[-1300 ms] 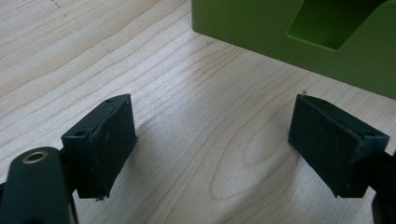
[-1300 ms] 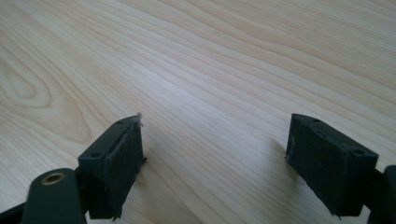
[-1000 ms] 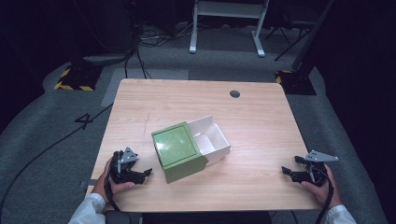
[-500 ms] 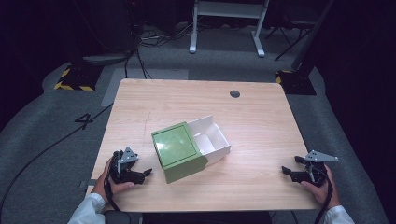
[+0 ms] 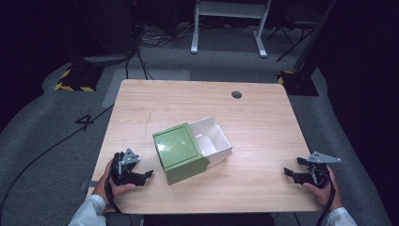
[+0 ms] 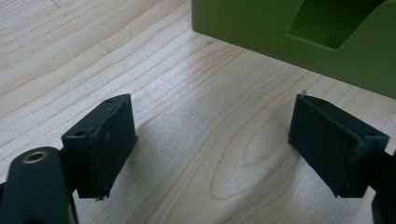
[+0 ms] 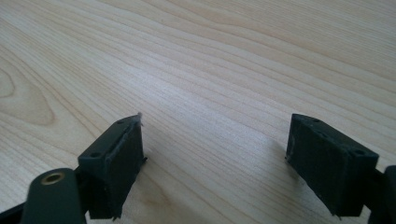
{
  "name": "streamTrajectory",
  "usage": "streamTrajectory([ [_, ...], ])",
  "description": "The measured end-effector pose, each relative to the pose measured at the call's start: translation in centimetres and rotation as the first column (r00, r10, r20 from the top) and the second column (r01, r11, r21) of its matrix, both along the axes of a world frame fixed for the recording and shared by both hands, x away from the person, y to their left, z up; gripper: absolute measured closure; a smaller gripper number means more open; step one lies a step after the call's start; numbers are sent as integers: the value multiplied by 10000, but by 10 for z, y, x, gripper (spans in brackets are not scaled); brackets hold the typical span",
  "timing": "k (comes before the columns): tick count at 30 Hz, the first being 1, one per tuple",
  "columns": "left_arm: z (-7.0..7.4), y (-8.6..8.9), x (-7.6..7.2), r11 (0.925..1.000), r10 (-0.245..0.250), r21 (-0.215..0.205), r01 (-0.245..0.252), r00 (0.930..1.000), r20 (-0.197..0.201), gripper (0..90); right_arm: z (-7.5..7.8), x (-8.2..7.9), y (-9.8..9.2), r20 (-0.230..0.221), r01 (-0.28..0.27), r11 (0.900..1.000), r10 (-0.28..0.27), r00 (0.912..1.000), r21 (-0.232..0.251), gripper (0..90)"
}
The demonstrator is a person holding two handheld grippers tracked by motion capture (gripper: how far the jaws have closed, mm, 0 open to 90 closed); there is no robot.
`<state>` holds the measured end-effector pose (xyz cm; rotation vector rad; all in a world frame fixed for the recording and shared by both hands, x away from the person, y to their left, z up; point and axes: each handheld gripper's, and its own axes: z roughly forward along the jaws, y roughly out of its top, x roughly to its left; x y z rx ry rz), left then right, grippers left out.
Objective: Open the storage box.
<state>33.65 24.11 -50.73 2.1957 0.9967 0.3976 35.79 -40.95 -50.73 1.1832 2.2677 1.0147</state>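
The green box (image 5: 181, 153) sat near the middle of the counter (image 5: 263, 117), with a white inner tray (image 5: 214, 139) slid partly out of its far right side. The left hand-held gripper (image 5: 147, 174) rested on the counter just beside the box's near left corner, apart from it, its jaws spread wide with nothing between them. In the left gripper view its pads (image 6: 105, 140) framed bare wood, and the green wall (image 6: 261, 32) with a thumb notch cut into it stood just ahead. The right hand-held gripper (image 5: 288, 173) lay well apart from the box, near the counter's right edge, likewise released and empty; its pads (image 7: 116, 158) showed only wood grain between them.

The work in hand seemed to be handling this drawer-style box, either closing it or pulling the tray free. To do it well, the left hand-held gripper would likely need to steady the green sleeve by pinching a wall or bracing its near side, while the right one came across to the tray's exposed end. Pushing or pulling along the sleeve's own axis would keep the tray from jamming.

The visible part of the tray looked empty, with a divider across it. What lay under the green sleeve could not be told.
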Motion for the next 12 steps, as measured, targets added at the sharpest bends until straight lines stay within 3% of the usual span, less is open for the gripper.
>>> streamTrajectory([
  [12, 0, 0, 1, 10000, 51, -2, -51, 10000, -23, 150, 0, 0, 0, -3, -5, 10000, 5, 10000, 16, 191],
])
